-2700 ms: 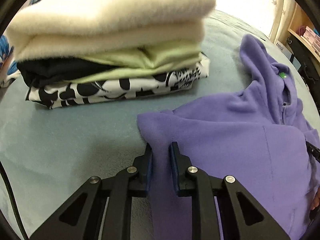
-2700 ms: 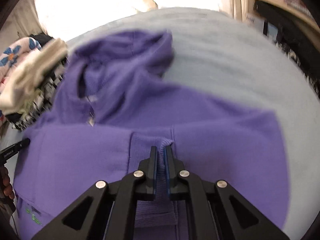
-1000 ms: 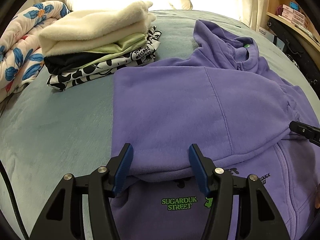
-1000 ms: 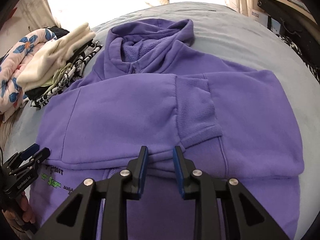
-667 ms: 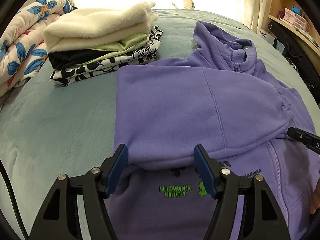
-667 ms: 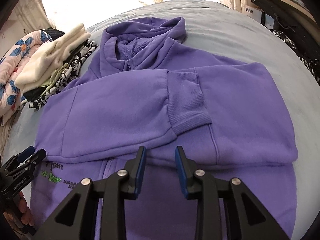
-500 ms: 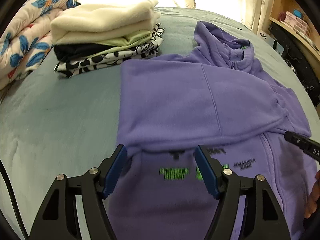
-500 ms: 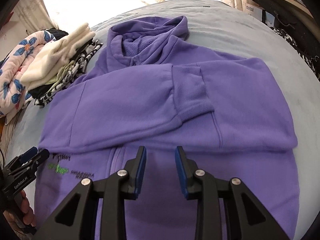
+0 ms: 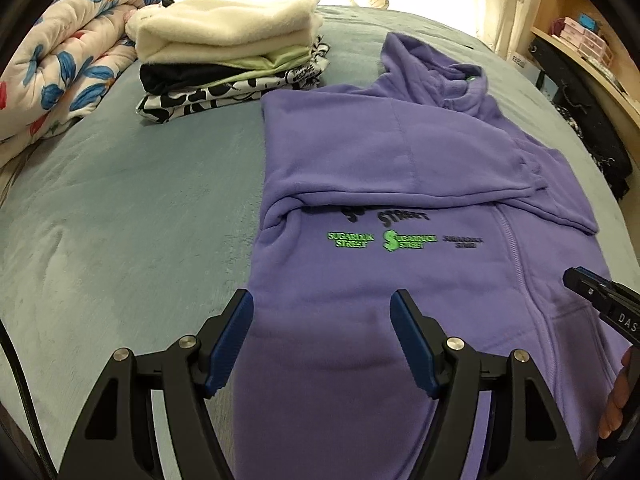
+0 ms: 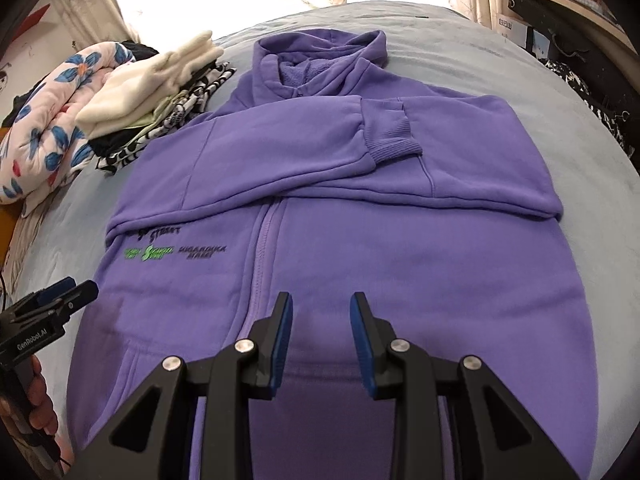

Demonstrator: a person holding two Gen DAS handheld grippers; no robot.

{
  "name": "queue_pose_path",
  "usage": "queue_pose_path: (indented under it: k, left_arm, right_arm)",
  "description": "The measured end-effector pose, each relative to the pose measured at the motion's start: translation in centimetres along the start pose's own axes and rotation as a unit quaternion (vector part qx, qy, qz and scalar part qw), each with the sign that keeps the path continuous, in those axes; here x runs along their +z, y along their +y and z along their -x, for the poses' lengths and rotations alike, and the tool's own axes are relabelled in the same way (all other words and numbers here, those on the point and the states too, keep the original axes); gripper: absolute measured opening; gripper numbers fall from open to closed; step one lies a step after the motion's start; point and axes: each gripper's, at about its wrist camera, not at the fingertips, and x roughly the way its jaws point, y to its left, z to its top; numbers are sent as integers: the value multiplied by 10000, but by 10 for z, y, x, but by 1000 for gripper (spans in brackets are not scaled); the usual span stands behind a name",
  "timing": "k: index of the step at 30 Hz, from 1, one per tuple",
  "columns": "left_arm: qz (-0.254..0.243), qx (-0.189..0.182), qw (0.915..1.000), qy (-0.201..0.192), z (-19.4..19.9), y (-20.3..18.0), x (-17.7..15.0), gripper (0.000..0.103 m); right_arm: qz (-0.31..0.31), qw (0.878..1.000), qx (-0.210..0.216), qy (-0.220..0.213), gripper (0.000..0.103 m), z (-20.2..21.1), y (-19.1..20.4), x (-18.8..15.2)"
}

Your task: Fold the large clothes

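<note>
Purple hoodie (image 10: 384, 264) lies flat, front up, filling frame centre on the grey-blue bed cover (image 9: 132, 216); both sleeves are folded across the chest.

Left gripper (image 9: 322, 334): jaws spread wide, having just been opening, nothing between them.

Right gripper (image 10: 320, 334): jaws moderately parted, empty.

Judgement: the next fold should take the hem, both grippers pinching it level near the side seams.

Legible: green "SUGARDUK STREET" chest print (image 9: 352, 240); "GenRobot.AI" at lower left of the right view.

Both wrist views down onto hoodie (image 9: 400, 152)
</note>
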Motion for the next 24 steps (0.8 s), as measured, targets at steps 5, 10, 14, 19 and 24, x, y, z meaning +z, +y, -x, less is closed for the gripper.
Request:
queue_pose_path:
  k: [5, 10, 14, 19, 24]
  left_arm:
    - [-359, -26, 9992, -171, 28, -10, 12, 69]
    - [-803, 73, 9955, -503, 58, -17, 60, 69]
    - [-997, 47, 9929, -651, 74, -26, 108, 69]
    - [-1173, -98, 9897, -810, 81, -46, 175, 69]
    - [-1331, -55, 9878, -809, 61, -64, 239, 69]
  right_arm:
    - [185, 9997, -55, -155, 30, 24, 1, 8]
    - [429, 9979, -168, -458, 30, 57, -1, 44]
    - [548, 9952, -243, -773, 30, 85, -6, 86]
    - [568, 9905, -269, -1225, 32, 122, -16, 156]
    - [484, 9878, -386, -1426, 40, 127, -32, 223]
